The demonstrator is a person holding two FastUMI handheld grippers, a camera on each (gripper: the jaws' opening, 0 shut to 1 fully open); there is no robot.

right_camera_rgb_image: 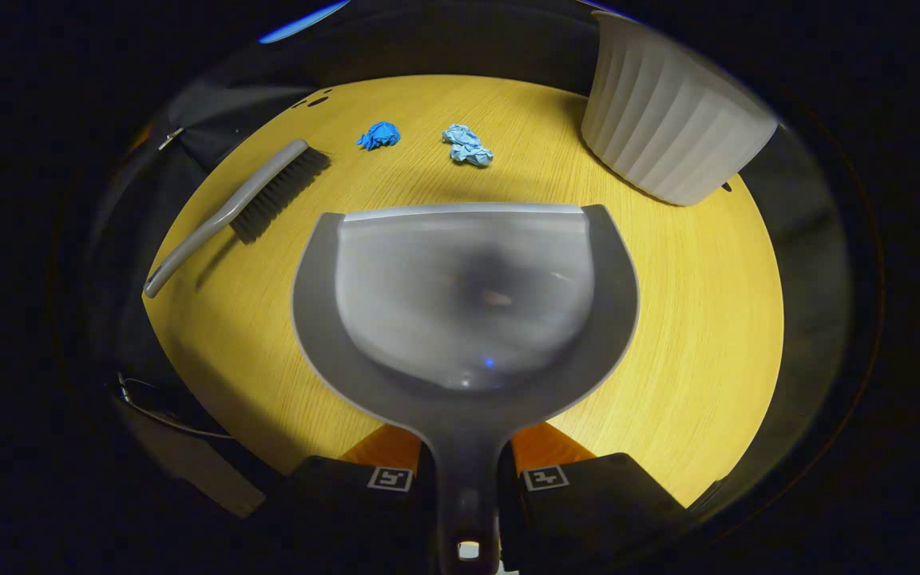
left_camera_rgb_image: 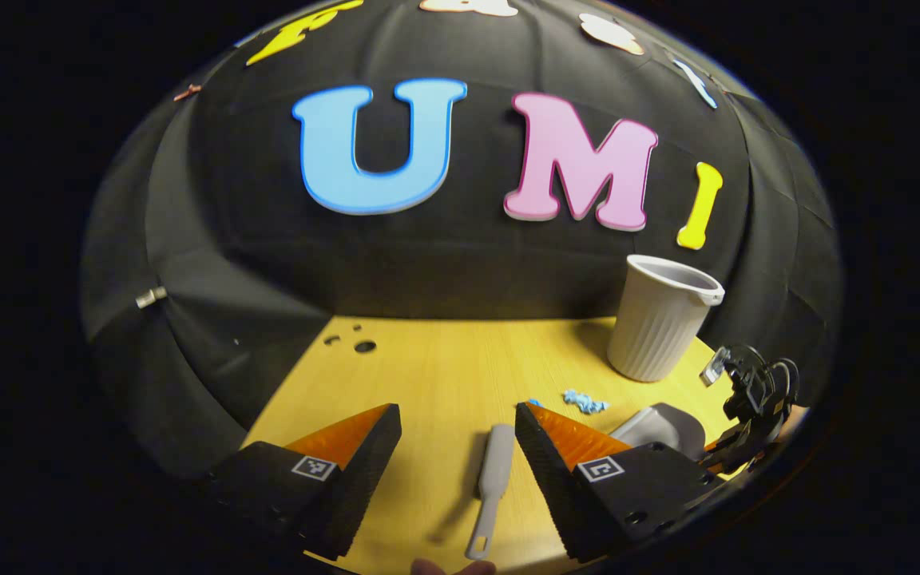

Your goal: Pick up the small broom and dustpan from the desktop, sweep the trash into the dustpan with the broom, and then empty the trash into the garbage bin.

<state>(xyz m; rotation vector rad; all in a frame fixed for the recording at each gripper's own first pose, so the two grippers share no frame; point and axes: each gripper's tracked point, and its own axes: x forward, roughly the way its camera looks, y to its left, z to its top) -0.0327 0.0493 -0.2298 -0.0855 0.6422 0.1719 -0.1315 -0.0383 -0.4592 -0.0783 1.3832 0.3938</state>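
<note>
Two grippers: right gripper [right_camera_rgb_image: 464, 471] clamping the dustpan [right_camera_rgb_image: 464, 295] handle; left gripper [left_camera_rgb_image: 458, 447] gaping wide, empty.
Broom [left_camera_rgb_image: 492, 479]: lying between the fingers; closing squarely on its handle is advisable.

Counted: one broom [right_camera_rgb_image: 238, 204], one dustpan [right_camera_rgb_image: 464, 295], one garbage bin [right_camera_rgb_image: 668, 128]. Also counted: two crumpled blue scraps [right_camera_rgb_image: 379, 135] [right_camera_rgb_image: 467, 146], two grippers [left_camera_rgb_image: 458, 447] [right_camera_rgb_image: 465, 467].
</note>
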